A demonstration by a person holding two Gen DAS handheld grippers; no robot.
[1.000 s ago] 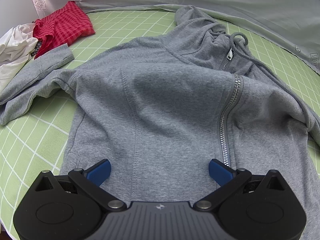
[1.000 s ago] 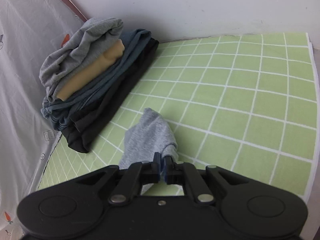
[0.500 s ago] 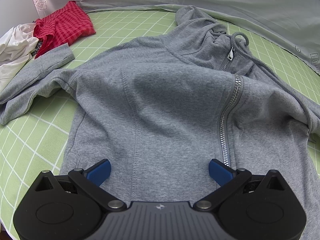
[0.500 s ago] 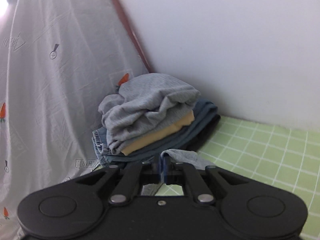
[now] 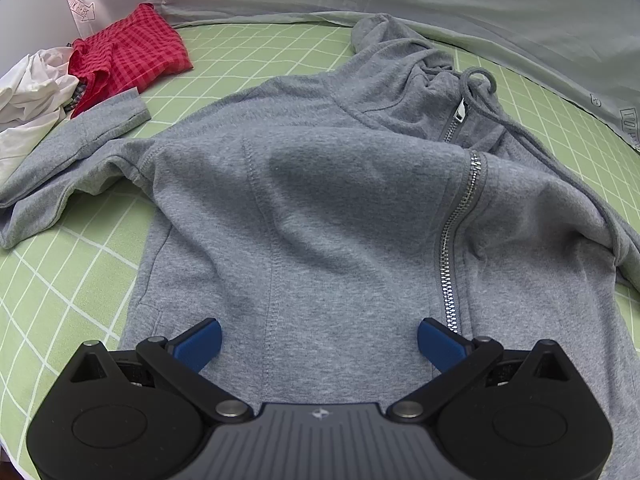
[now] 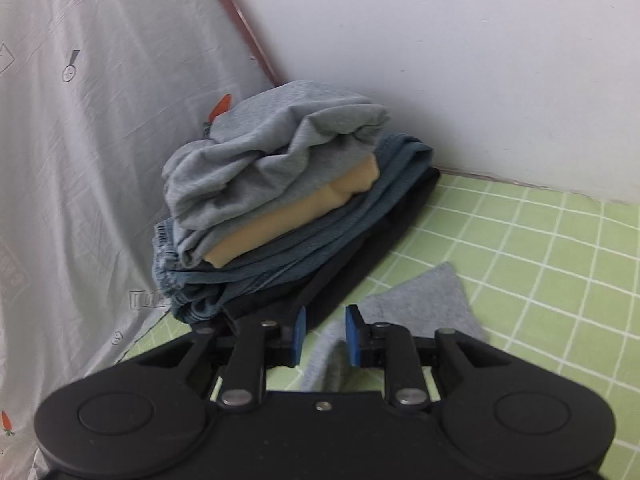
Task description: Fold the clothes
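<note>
The left hand-held gripper (image 5: 319, 340) tilts steeply downward, its blue fingers spread wide; the right hand-held gripper (image 6: 325, 335) points shallowly downward, jaws opening, pads pressing nothing.

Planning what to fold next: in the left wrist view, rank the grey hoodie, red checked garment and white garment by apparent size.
1. grey hoodie, by far.
2-3. red checked garment and white garment: similar; the white one is cut off by the frame, so unranked.

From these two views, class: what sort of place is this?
Probably a home clothes-folding spot, perhaps a bed. A green checked sheet covers the surface, a grey zip hoodie lies spread on it, and a stack of folded clothes sits by the wall.
</note>
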